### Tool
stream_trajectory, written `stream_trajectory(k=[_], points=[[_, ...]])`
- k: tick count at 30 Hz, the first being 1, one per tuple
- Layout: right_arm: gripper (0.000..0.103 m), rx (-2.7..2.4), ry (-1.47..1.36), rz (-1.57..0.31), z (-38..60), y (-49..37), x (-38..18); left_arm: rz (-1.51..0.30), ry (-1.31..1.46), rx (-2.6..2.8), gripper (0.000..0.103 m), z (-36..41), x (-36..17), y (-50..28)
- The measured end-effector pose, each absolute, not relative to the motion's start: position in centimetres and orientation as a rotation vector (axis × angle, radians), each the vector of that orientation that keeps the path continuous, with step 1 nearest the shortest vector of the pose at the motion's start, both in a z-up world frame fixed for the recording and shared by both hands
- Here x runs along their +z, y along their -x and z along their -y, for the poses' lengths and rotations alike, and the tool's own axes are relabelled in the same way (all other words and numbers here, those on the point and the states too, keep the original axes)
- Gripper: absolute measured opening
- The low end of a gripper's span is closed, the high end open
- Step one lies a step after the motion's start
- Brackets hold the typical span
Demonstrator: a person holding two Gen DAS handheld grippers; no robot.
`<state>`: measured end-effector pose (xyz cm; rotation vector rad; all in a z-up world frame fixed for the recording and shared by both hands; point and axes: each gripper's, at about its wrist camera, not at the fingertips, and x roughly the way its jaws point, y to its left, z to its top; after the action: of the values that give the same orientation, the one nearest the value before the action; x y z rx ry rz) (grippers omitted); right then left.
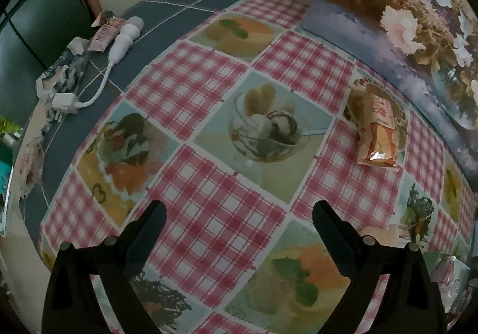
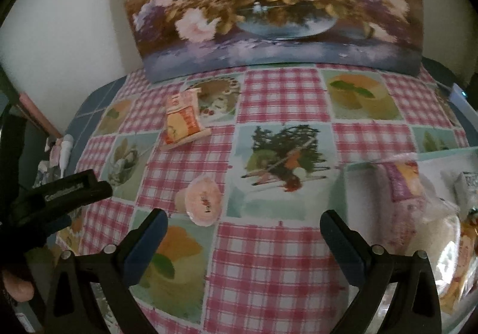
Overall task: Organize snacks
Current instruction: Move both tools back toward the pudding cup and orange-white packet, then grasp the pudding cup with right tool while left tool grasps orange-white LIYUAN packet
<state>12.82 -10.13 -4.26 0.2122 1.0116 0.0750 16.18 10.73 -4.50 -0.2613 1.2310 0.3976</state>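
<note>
Evidently I am working midway: several snacks are sitting in the clear container (image 2: pixel 358 181) at the frame's right, while an orange packet (image 2: pixel 182 121) and a pink round snack (image 2: pixel 203 199) are lying loose on the table (image 2: pixel 269 259). My right gripper (image 2: pixel 243 232) and left gripper (image 1: pixel 239 223) are hanging spread, empty.

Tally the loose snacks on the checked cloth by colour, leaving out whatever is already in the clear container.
Orange packet: 1
Pink round snack: 1
Total: 2
The clear container at the right holds more packets, too blurred to count. Both grippers' jaws stand open, holding nothing.
</note>
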Motion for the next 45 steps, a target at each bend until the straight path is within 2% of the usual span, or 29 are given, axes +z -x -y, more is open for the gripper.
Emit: stream_trajectory(k=[15,22,25,27,28,33,35,39,40,45], points=[[0.103,0.092,-0.098,-1.074,6.3,-14.9,-7.8,-1.290,0.243,0.416,0.098,-12.0,-7.3,-17.3],[0.093,0.075,-0.039,-1.082,4.9,-15.6,-8.9,-1.308,0.240,0.397,0.098,-12.0,-8.2,-17.6],[0.093,0.069,-0.016,-1.078,4.4,-15.8,-9.1,-1.313,0.245,0.397,0.098,-12.4,-8.5,-17.9],[0.089,0.068,0.000,-1.076,4.0,-15.9,-9.2,-1.312,0.247,0.400,0.098,-12.8,-8.8,-17.9],[0.084,0.062,0.018,-1.070,3.8,-15.9,-9.2,-1.312,0.248,0.402,0.098,-13.0,-8.8,-18.0],[0.078,0.057,0.039,-1.053,3.3,-16.2,-9.1,-1.313,0.244,0.404,0.098,-13.8,-9.2,-18.0],[0.066,0.058,0.042,-1.045,3.3,-16.2,-9.0,-1.313,0.242,0.404,0.098,-14.1,-9.5,-18.1],[0.056,0.056,0.035,-1.037,3.4,-16.2,-8.9,-1.311,0.234,0.398,0.098,-13.7,-9.8,-18.4],[0.051,0.056,0.032,-1.033,3.5,-16.2,-8.8,-1.310,0.232,0.398,0.098,-13.5,-9.8,-18.4],[0.050,0.045,0.018,-1.026,4.0,-16.0,-8.8,-1.304,0.226,0.388,0.098,-12.8,-9.9,-18.6]])
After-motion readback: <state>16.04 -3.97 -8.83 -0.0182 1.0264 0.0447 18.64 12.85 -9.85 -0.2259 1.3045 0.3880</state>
